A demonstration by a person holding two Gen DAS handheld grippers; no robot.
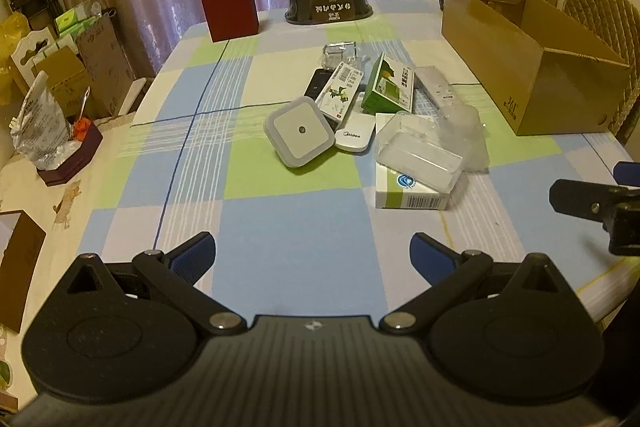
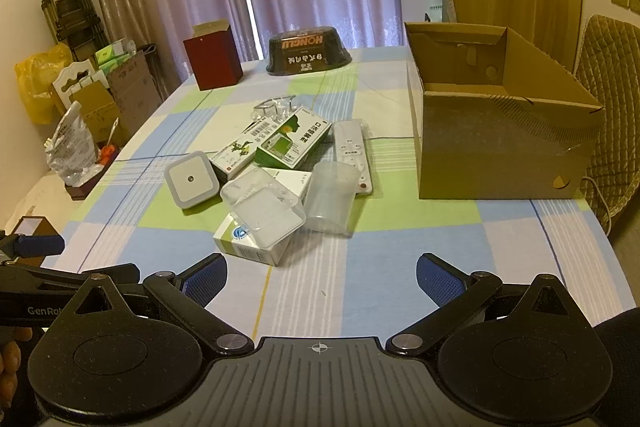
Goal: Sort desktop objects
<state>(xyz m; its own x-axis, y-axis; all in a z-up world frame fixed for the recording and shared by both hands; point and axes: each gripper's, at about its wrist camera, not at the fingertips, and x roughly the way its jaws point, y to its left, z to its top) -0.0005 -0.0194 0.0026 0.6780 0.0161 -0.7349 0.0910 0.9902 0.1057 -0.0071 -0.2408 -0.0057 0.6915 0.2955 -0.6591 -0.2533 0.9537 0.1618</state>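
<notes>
A checked cloth in blue, green and cream covers the tabletop, with curtains behind. Your clutter sits mid-cloth, left of the open cardboard box. Both tongs, left and right, hang spread apart and empty, short of the pile. The clear plastic case and cup look light, thin and slippery, likely to flex, so pinch them gently across their walls. The white carton beneath is stiff card; grip its long flat sides.
</notes>
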